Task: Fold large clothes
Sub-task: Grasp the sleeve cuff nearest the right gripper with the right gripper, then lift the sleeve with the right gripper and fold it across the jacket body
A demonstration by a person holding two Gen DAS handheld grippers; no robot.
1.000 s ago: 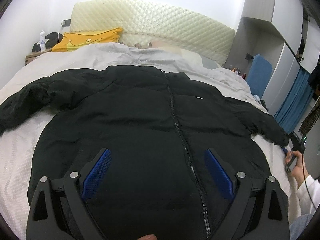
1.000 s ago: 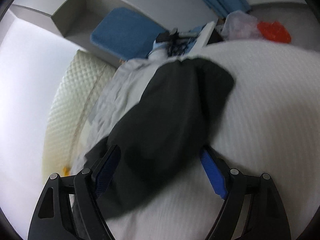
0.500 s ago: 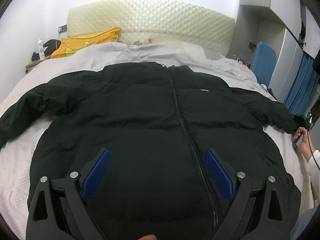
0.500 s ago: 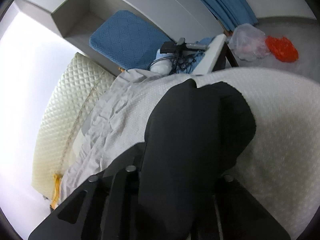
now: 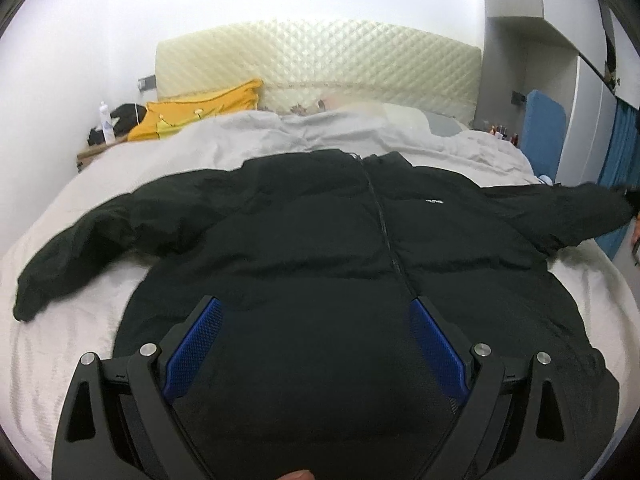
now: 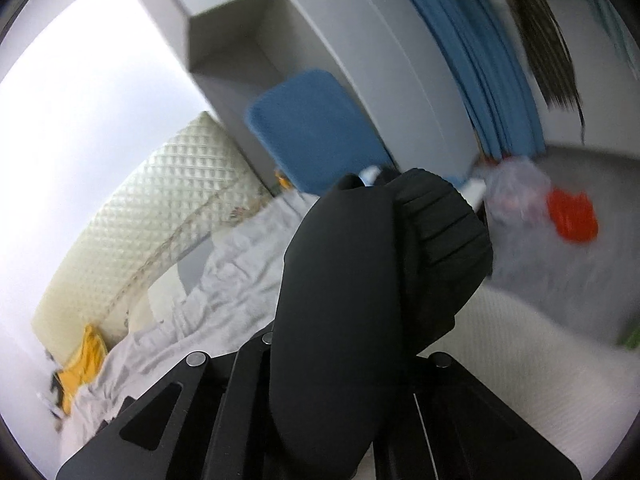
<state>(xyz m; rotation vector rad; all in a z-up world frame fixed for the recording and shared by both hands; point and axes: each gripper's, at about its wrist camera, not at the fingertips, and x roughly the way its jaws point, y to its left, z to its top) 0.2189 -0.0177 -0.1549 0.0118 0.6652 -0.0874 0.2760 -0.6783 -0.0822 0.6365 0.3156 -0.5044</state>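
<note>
A black zipped puffer jacket lies front up across the bed, its left sleeve flat on the sheet. My left gripper hovers open over the jacket's lower front, blue pads wide apart, nothing between them. The right sleeve is stretched out and raised off the bed toward the right edge. In the right wrist view that sleeve's ribbed cuff bulges up out of my right gripper, which is shut on the sleeve; its fingers are hidden by the fabric.
The bed has a white sheet, a grey duvet and a yellow pillow by the quilted headboard. A blue cushion, wardrobe, blue curtain and an orange bag on the floor lie to the right.
My right gripper closed on the sleeve end and lifted it off the bed, rolling as it rose. The sleeve now stretches out to the right. My left gripper tilted slightly and stayed open.
</note>
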